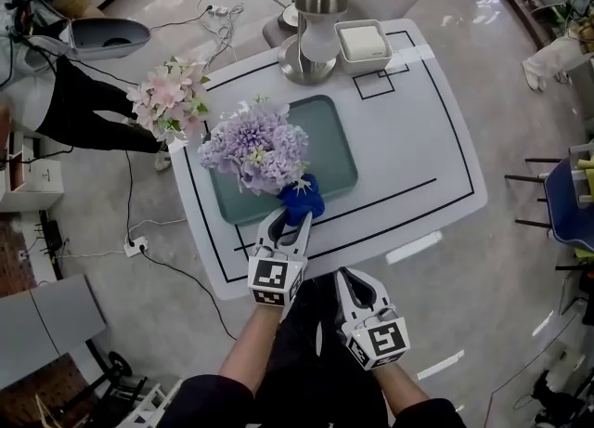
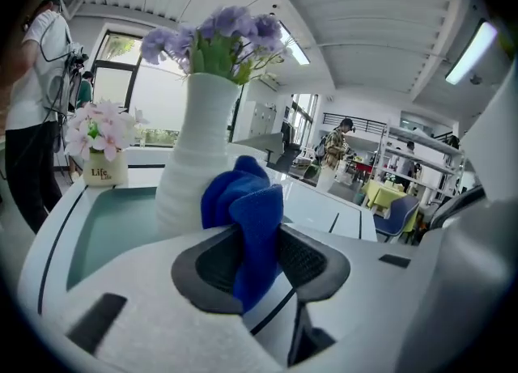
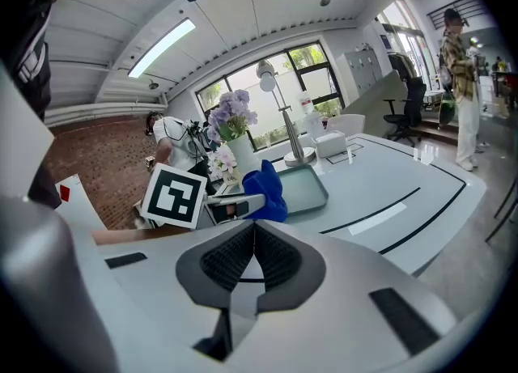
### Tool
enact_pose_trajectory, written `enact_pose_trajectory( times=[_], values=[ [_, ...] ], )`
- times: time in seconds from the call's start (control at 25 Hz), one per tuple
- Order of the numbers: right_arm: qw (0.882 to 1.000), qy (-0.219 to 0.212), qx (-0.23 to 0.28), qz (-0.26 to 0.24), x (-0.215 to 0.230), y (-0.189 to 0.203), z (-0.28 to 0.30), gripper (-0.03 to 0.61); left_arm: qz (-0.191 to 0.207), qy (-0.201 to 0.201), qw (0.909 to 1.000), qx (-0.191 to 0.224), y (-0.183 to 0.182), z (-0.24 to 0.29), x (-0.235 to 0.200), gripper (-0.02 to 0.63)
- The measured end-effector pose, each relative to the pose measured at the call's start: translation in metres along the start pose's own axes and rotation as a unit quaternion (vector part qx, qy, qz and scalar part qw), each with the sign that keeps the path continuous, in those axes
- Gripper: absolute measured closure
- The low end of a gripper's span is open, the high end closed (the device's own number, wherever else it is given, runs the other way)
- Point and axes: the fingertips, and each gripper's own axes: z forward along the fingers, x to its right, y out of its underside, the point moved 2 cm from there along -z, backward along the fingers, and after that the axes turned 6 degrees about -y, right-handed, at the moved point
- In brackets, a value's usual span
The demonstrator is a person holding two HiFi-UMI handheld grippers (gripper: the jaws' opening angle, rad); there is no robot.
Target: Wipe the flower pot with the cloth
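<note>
Big white black-lined desk [image 1: 418, 157], teal tray [image 1: 334, 152] on it, tall white ribbed flower pot [image 2: 198, 153] of purple blooms standing at the tray's near edge. My left fingers [image 2: 306, 260] are clamped on the blue cloth [image 2: 252, 218], right up against the pot. My right fingers [image 3: 279, 260] are closed, empty, hanging back. Nobody's bracing that top-heavy pot, so a hard wipe might tip it.

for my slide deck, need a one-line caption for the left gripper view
Left tongs grip a blue cloth at the white flower pot of purple flowers, on a green tray.
</note>
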Motion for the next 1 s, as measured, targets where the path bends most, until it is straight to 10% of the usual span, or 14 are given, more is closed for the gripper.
enact_pose_trajectory(
  times=[0.36,1.0],
  values=[
    [1.000,0.008,0.000,0.012,0.027,-0.007,0.004,0.569,-0.034,-0.056,0.9896,0.128,-0.093,0.007,0.019,0.488],
    [1.000,0.008,-0.015,0.016,0.060,-0.016,0.015,0.569,-0.100,-0.099,0.9891,0.041,-0.037,0.049,0.004,0.488]
  ],
)
